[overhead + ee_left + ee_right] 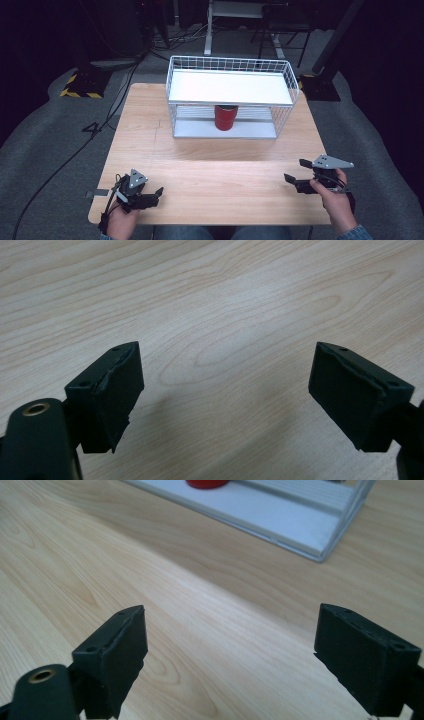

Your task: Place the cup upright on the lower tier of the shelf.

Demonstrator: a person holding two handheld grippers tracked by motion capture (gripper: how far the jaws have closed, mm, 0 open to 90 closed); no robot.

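looking down in the high view: a light wooden bench [210, 170] stands on a grey carpeted floor [45, 140], and a white wire rack [231, 97] with a white top shelf sits at the bench's far middle. a red cylindrical can [226, 117] stands upright on the rack's lower shelf, under the top shelf, about centred. the left gripper [150, 196] is at the near left corner of the bench, held in the left hand [121, 217], grey three-cornered plate on top, fingers released with bare wood between them. the right gripper [296, 172] is near the bench's right edge, held in the right hand [335, 197], fingers also spread apart and gripping nothing. both grippers are well apart from the rack and from each other. black cables [95, 135] run over the floor at left, and stand bases with yellow-black hazard tape sit beyond the bench. left gripper view: the two black fingers [112, 390] stand wide apart just above plain wood grain, their shadow falling on the bench surface. right gripper view: the black fingers [115, 650] are likewise wide apart over the bench; farther off, the pale lower shelf of the rack crosses the top of the frame, with the base of the red can resting on it at the upper edge.
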